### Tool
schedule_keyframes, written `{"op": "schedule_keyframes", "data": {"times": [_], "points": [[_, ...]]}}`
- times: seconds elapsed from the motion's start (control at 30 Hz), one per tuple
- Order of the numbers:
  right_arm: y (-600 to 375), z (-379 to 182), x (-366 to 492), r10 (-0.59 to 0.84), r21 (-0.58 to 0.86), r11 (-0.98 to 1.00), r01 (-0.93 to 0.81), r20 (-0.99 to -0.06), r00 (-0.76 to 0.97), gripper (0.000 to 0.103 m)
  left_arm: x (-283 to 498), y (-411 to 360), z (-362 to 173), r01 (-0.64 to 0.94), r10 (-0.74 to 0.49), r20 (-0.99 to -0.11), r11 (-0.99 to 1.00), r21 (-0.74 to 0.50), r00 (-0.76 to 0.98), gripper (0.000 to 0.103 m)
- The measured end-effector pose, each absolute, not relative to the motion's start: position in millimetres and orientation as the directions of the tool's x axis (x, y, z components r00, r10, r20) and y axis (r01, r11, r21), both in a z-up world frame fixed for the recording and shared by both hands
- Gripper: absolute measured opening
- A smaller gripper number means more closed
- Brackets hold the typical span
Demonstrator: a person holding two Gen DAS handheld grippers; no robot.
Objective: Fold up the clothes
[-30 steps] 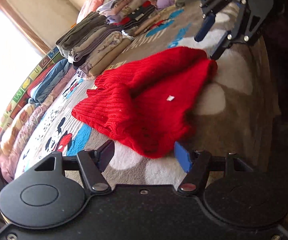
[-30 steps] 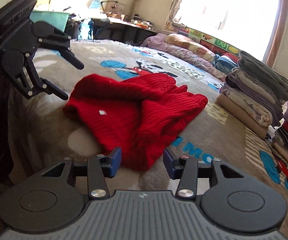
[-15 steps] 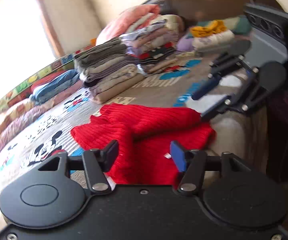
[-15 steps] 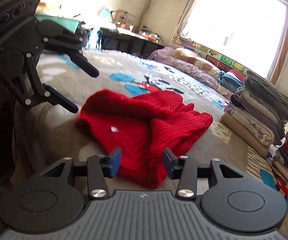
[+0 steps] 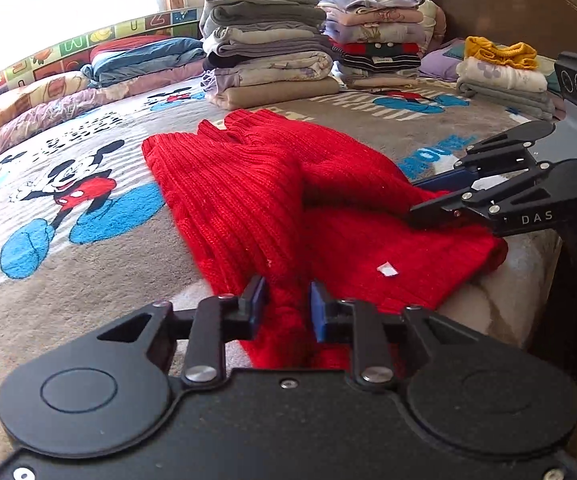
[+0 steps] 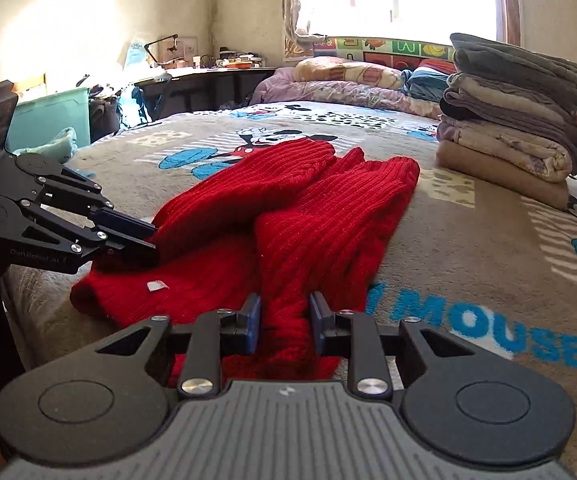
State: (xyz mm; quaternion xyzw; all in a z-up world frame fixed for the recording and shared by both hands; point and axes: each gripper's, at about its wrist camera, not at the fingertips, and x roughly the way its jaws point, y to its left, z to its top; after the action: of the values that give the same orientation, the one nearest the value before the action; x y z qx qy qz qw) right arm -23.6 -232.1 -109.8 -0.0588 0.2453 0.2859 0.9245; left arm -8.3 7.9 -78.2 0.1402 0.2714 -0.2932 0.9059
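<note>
Left claw [image 5: 284,300]: the two blue pads are drawn in on a bunched edge of the red knit sweater [image 5: 248,196], pinching the fabric at the near edge of the bed [image 5: 68,280]. Right claw [image 6: 284,316]: the pads are likewise pinching a ridge of the same sweater, at the opposite end of the near hem. In each wrist view the other claw appears at the side, its fingers down on the knit close to the bed's near edge.

Sweater position: it lies on the cartoon-print blanket, at the near edge of the bed, roughly midway along it. Two ribbed sleeves are laid inward over the body and run side by side toward the far side of the bed. A small white tag [image 5: 386,270] shows on the body panel near the near edge.

Beyond the sweater, toward the headboard end, stand stacks of folded clothes [image 5: 268,48].

Task status, as a judgement: the sleeves already lie folded in over the body, so the lengthwise fold appears made. The body is at full length, not yet doubled over. With both claws gripping the near end, the cross fold appears to be the step in hand; after that, placement with the stacks remains.
</note>
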Motion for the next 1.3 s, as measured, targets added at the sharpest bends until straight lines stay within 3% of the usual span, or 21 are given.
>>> {"op": "schedule_keyframes", "data": {"times": [0.17,0.23,0.33,0.43,0.63,0.77,0.87,1.0,1.07,1.3], "points": [[-245,-93,-38,0.525,0.061,0.830,-0.554,-0.420,0.740,0.028,-24,33,-52,0.615,-0.505,-0.498,0.784,0.077,0.705,0.031],[-250,-84,-52,0.510,-0.009,0.827,-0.562,-0.410,0.756,0.033,-41,38,-46,0.628,-0.499,-0.476,0.763,0.155,0.724,0.055],[-253,-78,-77,0.476,-0.154,0.799,-0.581,-0.426,0.769,0.048,-63,38,-48,0.636,-0.461,-0.479,0.707,0.310,0.747,0.056],[-247,-85,-81,0.454,-0.214,0.780,-0.588,-0.452,0.768,0.053,-69,25,-60,0.646,-0.418,-0.518,0.645,0.408,0.746,0.056],[-233,-101,-82,0.410,-0.300,0.743,-0.599,-0.503,0.761,0.052,-73,4,-101,0.625,-0.313,-0.547,0.498,0.602,0.777,0.056],[-224,-112,-82,0.377,-0.354,0.712,-0.606,-0.534,0.757,0.050,-65,2,-106,0.589,-0.304,-0.510,0.519,0.620,0.805,0.057],[-218,-118,-80,0.362,-0.390,0.698,-0.600,-0.530,0.767,0.048,-59,1,-110,0.573,-0.302,-0.495,0.552,0.605,0.814,0.052],[-208,-124,-76,0.368,-0.409,0.689,-0.598,-0.514,0.775,0.032,-53,-3,-106,0.561,-0.302,-0.489,0.600,0.570,0.819,0.035],[-210,-122,-72,0.381,-0.365,0.712,-0.599,-0.517,0.767,0.025,-51,-5,-104,0.563,-0.297,-0.500,0.618,0.550,0.814,0.031],[-213,-106,-85,0.413,-0.319,0.717,-0.620,-0.522,0.746,0.020,-66,-4,-84,0.580,-0.316,-0.512,0.631,0.515,0.799,0.022]]}}
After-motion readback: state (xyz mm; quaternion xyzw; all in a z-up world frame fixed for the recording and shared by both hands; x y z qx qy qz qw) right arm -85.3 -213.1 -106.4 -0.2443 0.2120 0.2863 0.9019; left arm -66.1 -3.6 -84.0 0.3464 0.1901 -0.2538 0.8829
